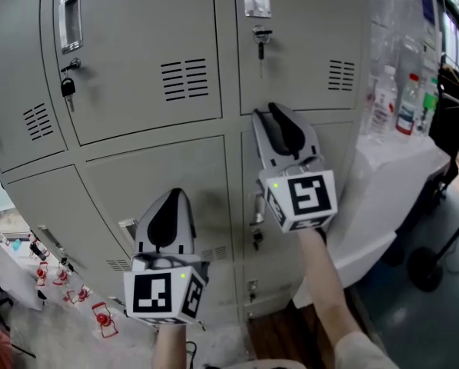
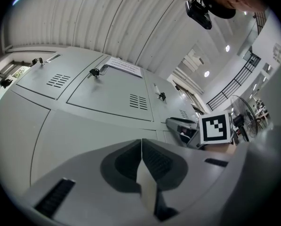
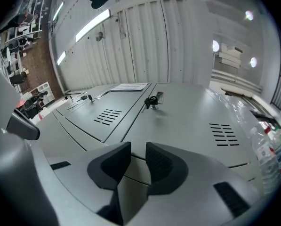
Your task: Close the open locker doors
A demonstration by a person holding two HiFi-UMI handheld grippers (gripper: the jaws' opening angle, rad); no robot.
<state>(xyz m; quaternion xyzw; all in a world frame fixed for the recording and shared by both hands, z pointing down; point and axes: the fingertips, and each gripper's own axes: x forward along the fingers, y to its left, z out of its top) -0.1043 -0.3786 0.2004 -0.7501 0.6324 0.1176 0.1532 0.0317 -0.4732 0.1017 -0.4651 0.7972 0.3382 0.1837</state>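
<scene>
Hand-held gripper (R) point(image 1: 278, 114) nr locker door point(image 1: 306, 29); bottles point(image 1: 384, 102) to right.

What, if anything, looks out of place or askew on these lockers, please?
Nothing stands out: the locker doors in view appear shut and flush, keys hang from them, and the bottles on the side table stand upright.

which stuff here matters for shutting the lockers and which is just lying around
For the job: locker doors, keys in their locks, left gripper, right gripper.
Lying about: bottles, white table, red items at lower left.
</scene>
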